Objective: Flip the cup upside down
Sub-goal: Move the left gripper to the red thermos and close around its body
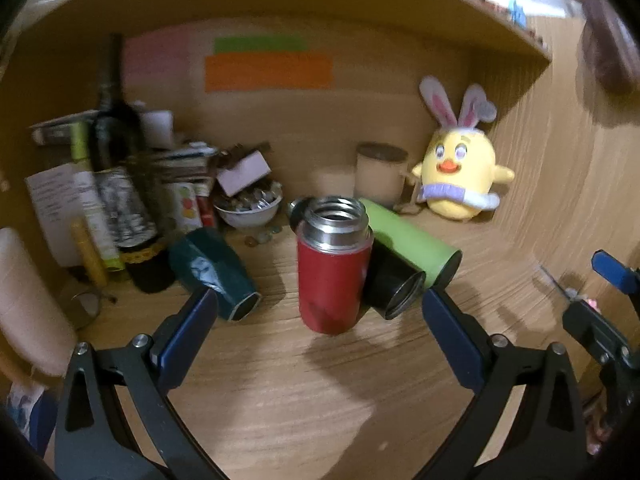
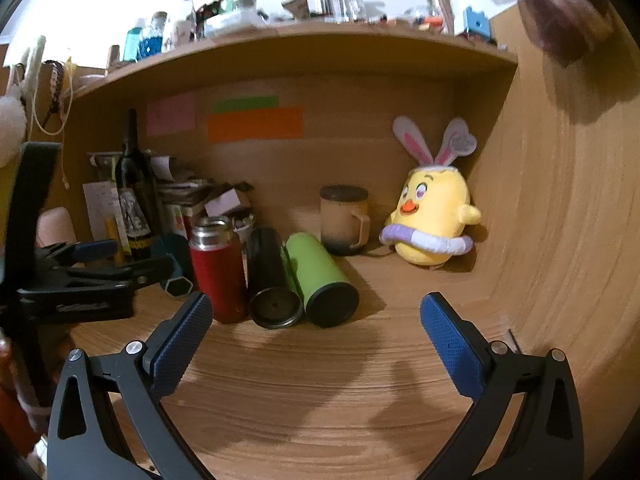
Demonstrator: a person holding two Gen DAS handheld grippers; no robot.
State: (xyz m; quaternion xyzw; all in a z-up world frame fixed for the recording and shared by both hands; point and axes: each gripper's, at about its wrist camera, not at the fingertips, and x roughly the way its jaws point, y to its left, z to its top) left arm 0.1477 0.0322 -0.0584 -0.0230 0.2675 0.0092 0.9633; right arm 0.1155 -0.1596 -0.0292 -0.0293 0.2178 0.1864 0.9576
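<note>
A red cup [image 1: 333, 272] with a steel threaded mouth stands upright, mouth up, on the wooden desk [image 1: 280, 400]. It also shows in the right wrist view [image 2: 216, 268]. My left gripper [image 1: 320, 308] is open, its blue pads wide apart, a little in front of the red cup. My right gripper [image 2: 316, 316] is open and empty, further back and to the right of the cups. A black cup [image 2: 272, 280] and a green cup [image 2: 320, 280] lie on their sides right of the red one. A teal cup [image 1: 216, 272] lies on its side to the left.
A yellow chick plush [image 2: 432, 220] sits at the back right by the side wall. A beige lidded mug [image 2: 346, 220] stands behind the cups. A dark bottle [image 1: 116, 168], papers and a bowl [image 1: 248, 208] crowd the back left. A shelf runs overhead.
</note>
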